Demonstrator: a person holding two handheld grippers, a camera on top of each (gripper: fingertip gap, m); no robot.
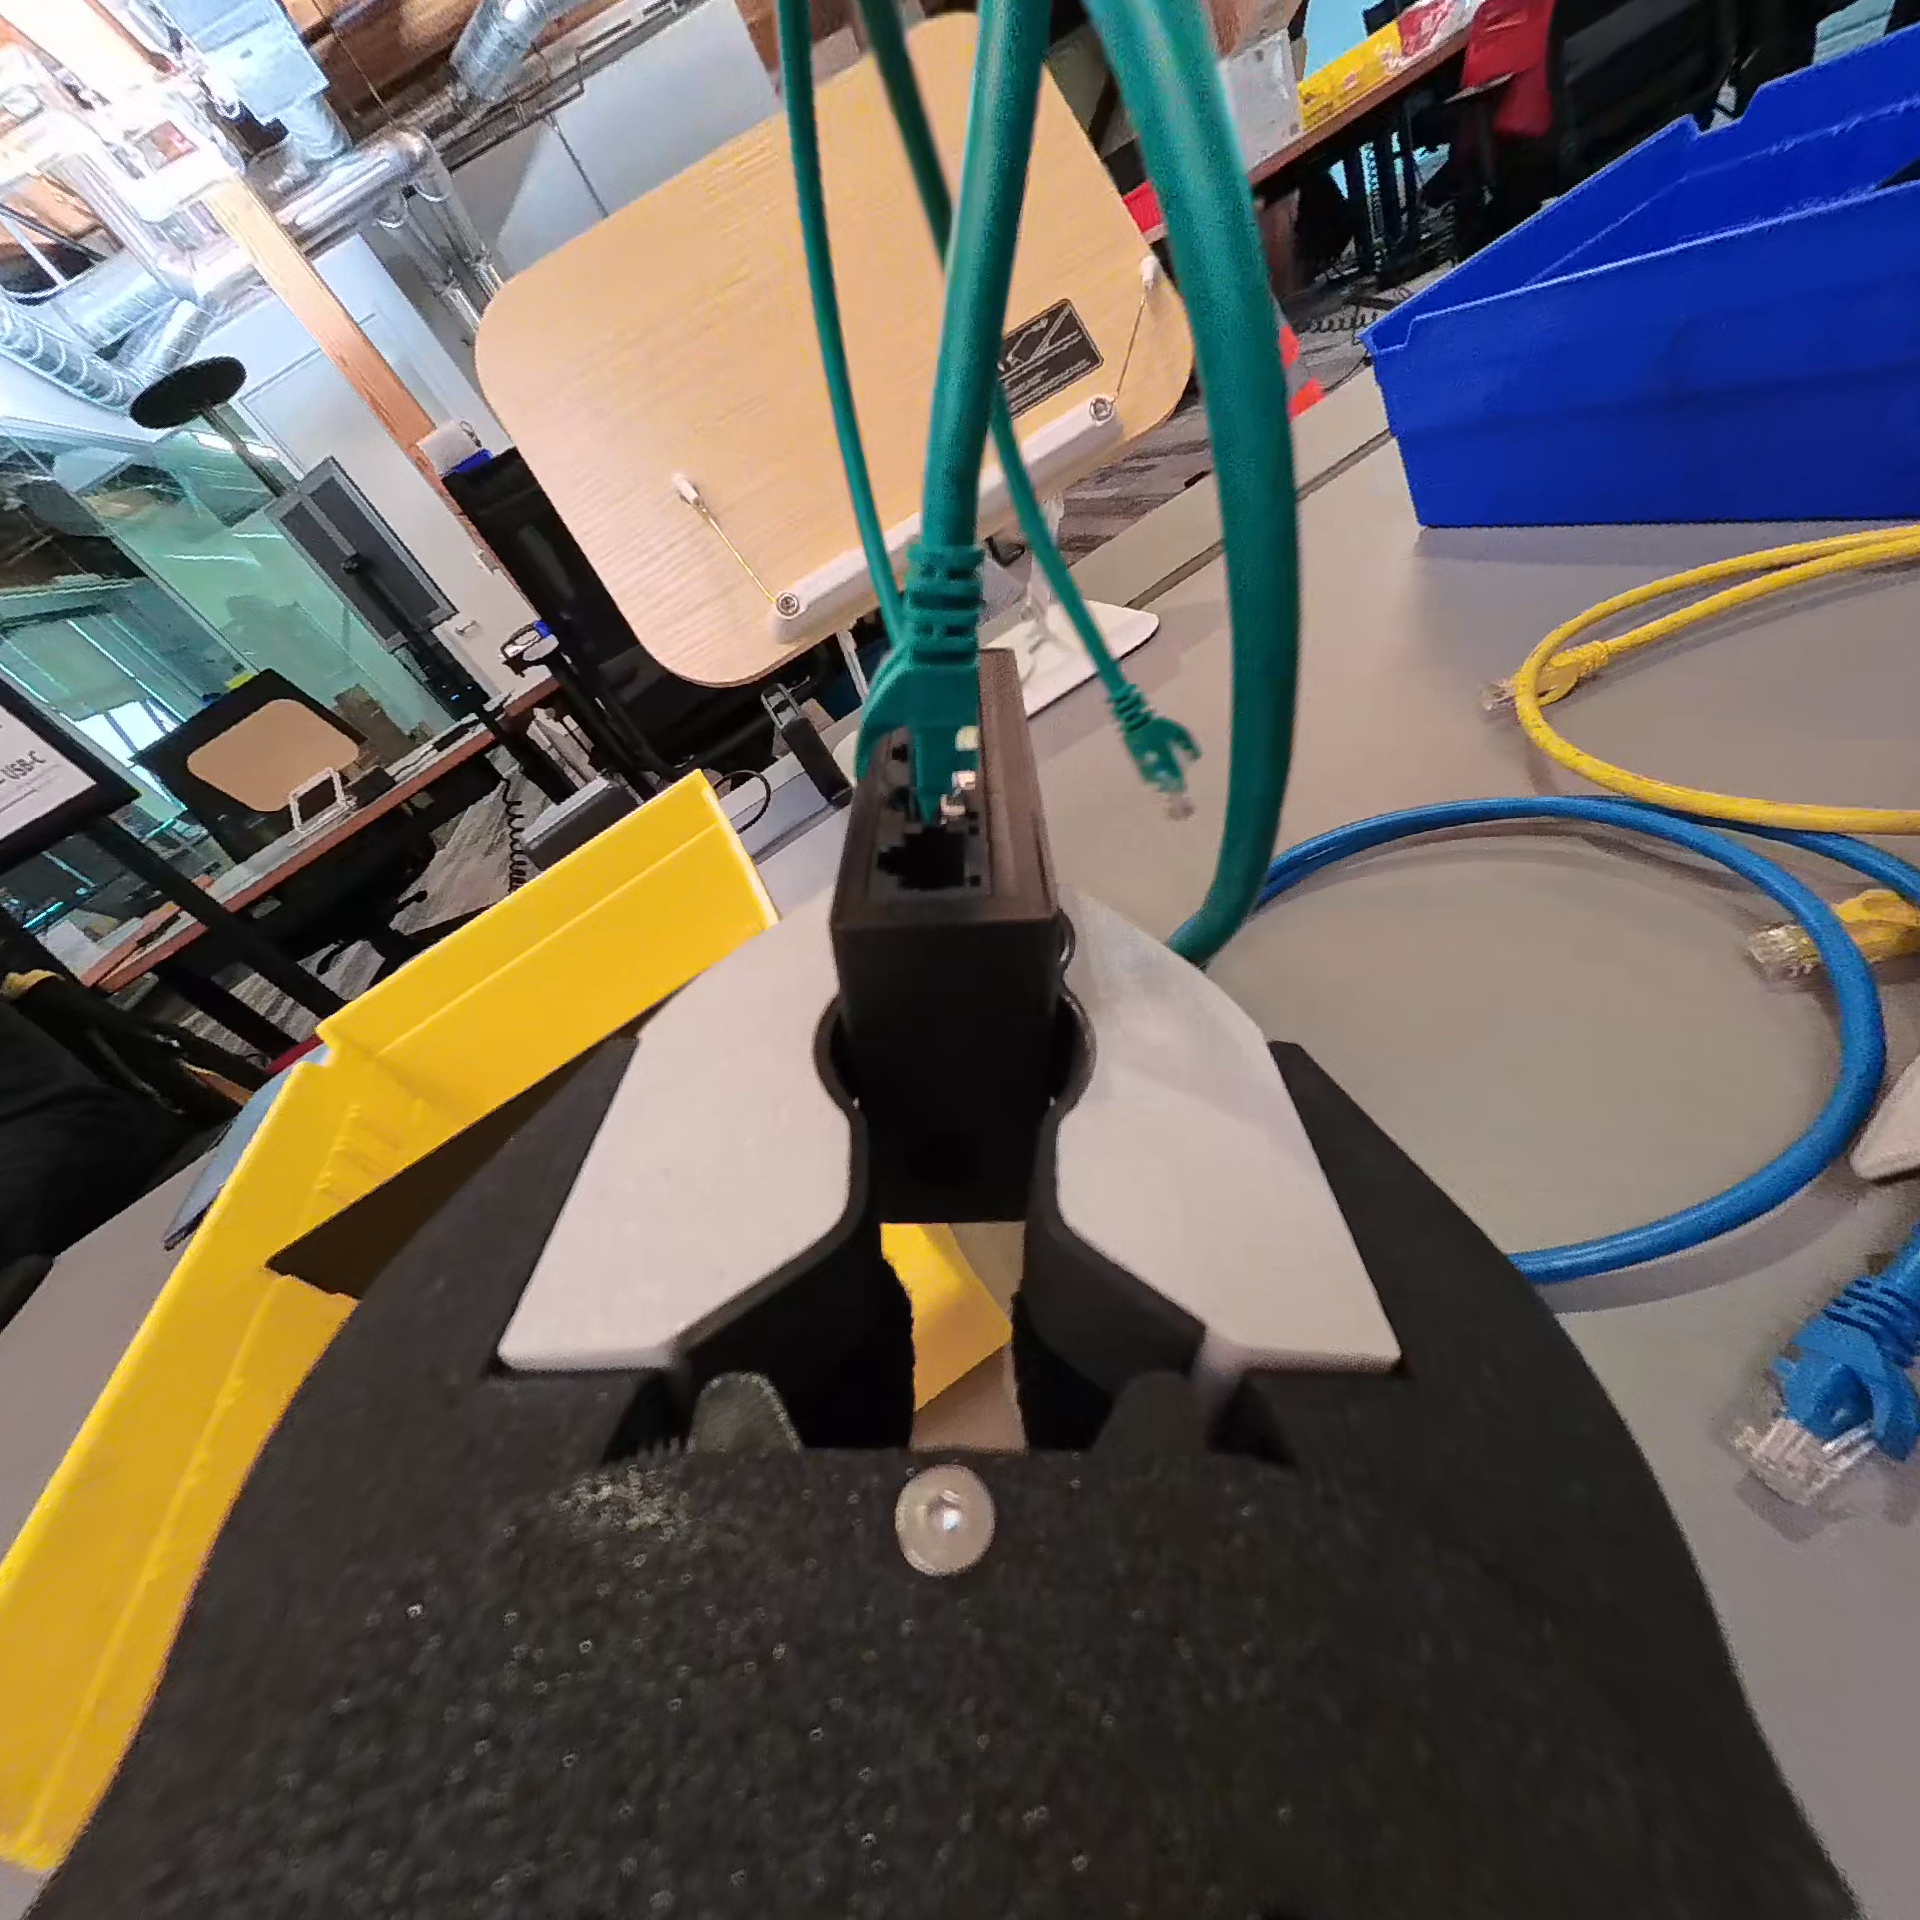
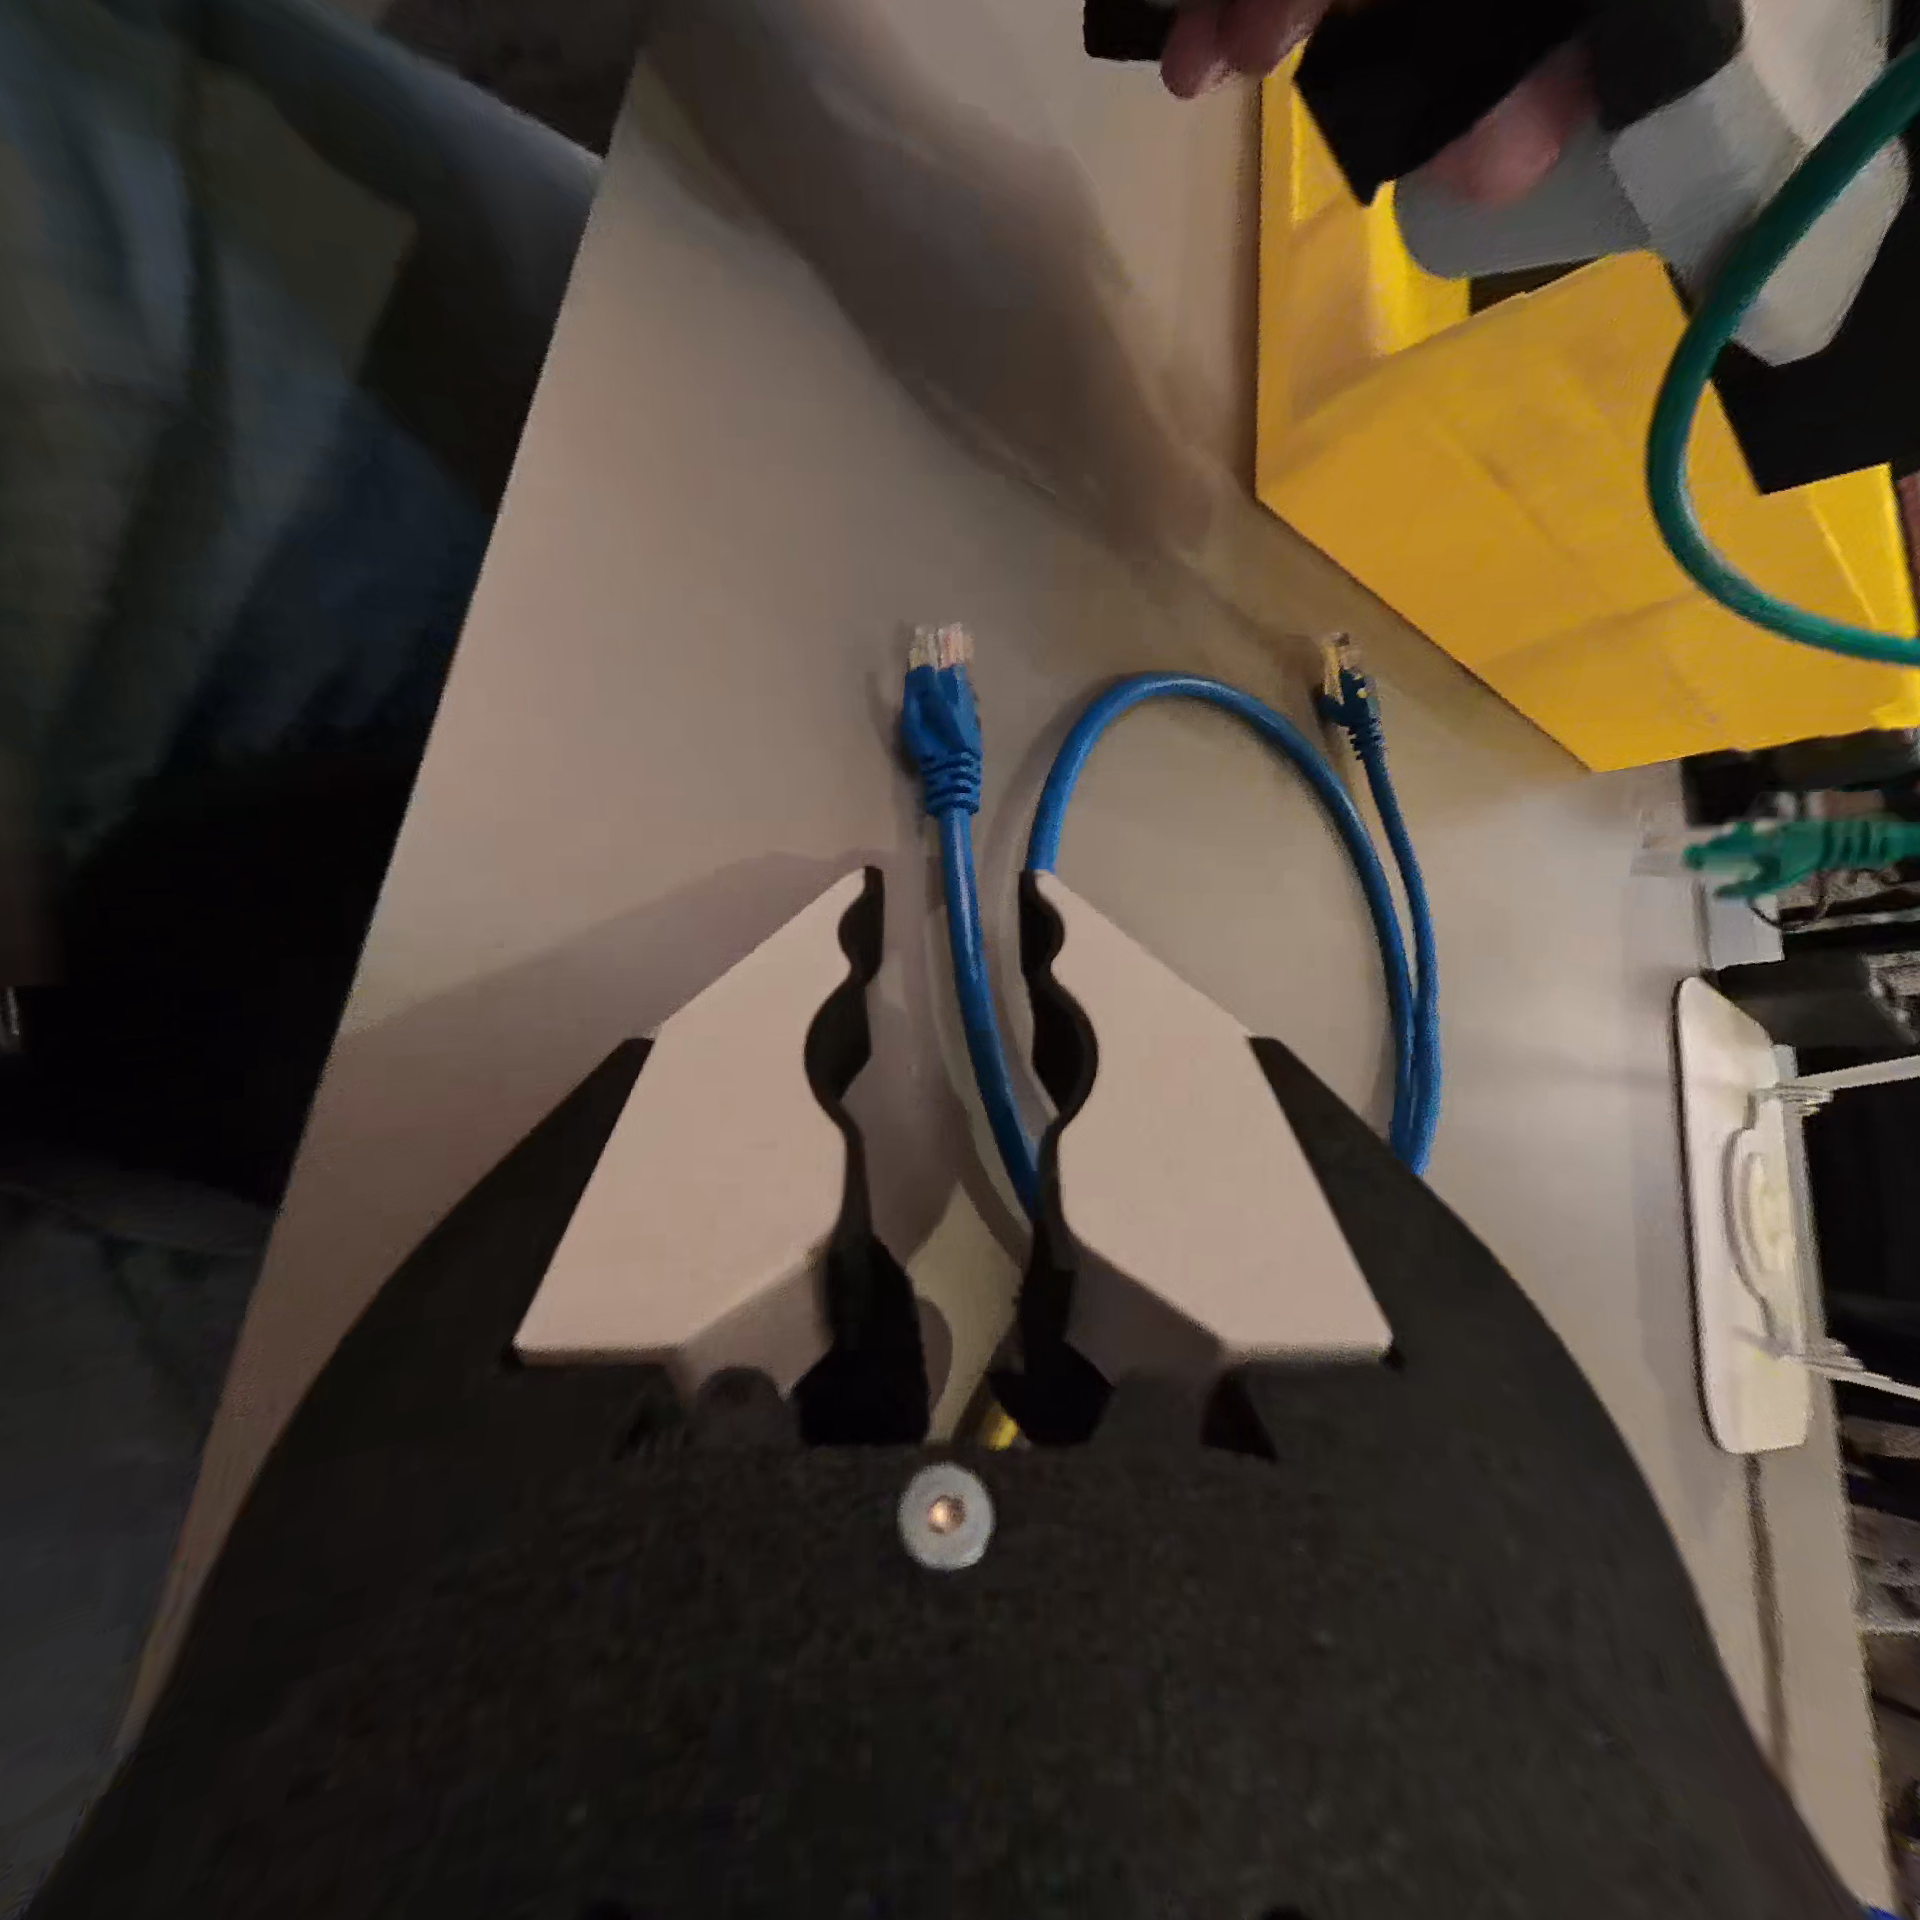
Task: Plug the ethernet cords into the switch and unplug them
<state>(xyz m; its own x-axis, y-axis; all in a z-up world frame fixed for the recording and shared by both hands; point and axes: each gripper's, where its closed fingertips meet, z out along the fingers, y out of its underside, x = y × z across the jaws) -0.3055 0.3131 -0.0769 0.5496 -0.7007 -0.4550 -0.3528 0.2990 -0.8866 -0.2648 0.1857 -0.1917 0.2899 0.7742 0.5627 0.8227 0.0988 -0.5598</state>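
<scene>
My left gripper point(image 1: 951, 997) is shut on the black switch point(image 1: 940, 862) and holds it above the table, ports facing up. A green ethernet cord point(image 1: 971, 416) comes down from above, and its plug point(image 1: 935, 644) sits in one of the switch's ports. The cord's other plug point(image 1: 1153, 743) dangles free to the right. My right gripper point(image 2: 951, 883) is open over the grey table point(image 2: 727, 520). Its fingers stand on either side of a blue cord point(image 2: 966, 966), just behind the cord's plug point(image 2: 940, 717). The blue cord's second plug point(image 2: 1351, 696) lies to the right.
A yellow bin point(image 1: 416, 1091) stands left of the switch and shows in the right wrist view point(image 2: 1507, 499). A blue bin point(image 1: 1662, 343) is at the far right. A yellow cord point(image 1: 1621, 623) and the blue cord point(image 1: 1849, 1039) lie on the table. A wooden chair back point(image 1: 727, 364) stands behind.
</scene>
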